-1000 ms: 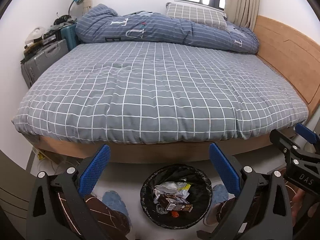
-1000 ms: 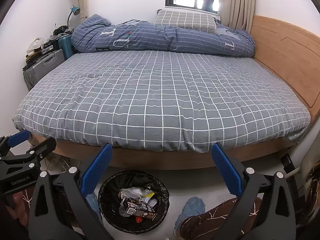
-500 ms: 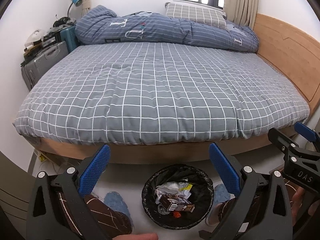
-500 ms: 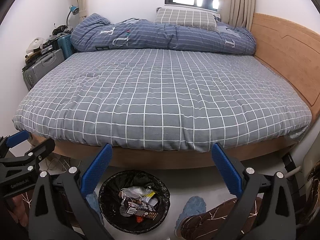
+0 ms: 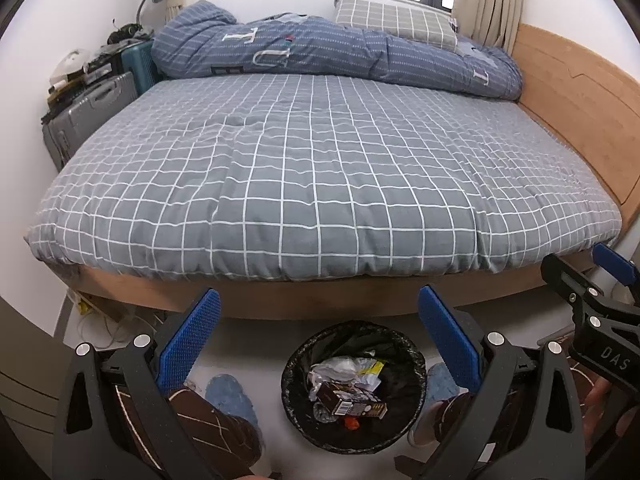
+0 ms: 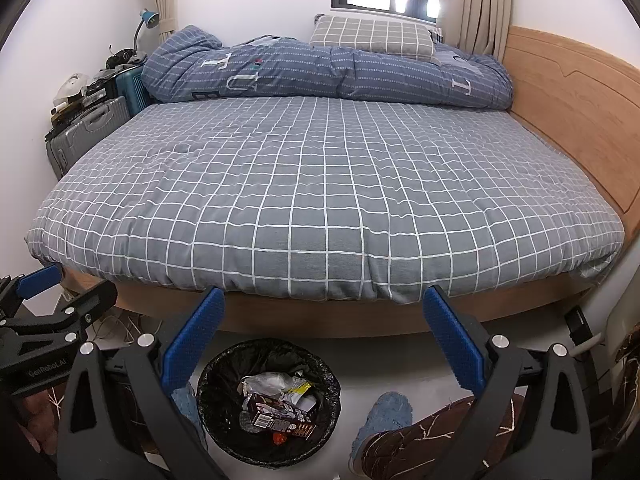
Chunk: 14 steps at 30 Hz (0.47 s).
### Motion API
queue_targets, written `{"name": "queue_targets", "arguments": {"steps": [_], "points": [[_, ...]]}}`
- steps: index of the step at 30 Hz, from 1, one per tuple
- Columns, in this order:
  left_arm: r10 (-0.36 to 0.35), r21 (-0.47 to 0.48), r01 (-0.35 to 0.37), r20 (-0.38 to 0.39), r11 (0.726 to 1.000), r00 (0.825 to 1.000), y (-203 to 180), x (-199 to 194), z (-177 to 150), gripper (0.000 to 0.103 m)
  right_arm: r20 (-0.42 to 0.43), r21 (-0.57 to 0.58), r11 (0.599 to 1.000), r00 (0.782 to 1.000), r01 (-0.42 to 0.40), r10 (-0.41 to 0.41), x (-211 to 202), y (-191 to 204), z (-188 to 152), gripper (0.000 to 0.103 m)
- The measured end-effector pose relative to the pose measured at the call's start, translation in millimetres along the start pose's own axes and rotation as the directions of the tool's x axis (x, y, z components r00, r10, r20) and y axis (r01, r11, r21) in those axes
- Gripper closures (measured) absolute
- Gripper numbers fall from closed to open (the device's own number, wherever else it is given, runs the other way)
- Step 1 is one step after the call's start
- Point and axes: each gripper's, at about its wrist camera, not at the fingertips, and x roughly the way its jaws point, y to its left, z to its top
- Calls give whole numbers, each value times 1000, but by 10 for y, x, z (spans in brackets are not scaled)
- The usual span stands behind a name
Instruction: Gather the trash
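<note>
Beside bed [image 5: 320, 168], both hand-held grippers hover agape above bin [image 5: 408, 354].

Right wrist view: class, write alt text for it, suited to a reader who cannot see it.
An open right gripper hangs above a black-lined trash bin on the floor, which holds a brown carton and crumpled wrappers. Beyond it a bed with a grey checked cover fills the room. The left gripper shows at the left edge.
</note>
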Motion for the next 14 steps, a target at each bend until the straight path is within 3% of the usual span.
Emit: {"name": "queue_targets", "arguments": {"steps": [14], "points": [[-13, 2, 13, 7, 1000, 1000, 17, 15, 5, 6, 1, -6, 1000, 1000, -12, 12, 12, 9, -12, 8]]}}
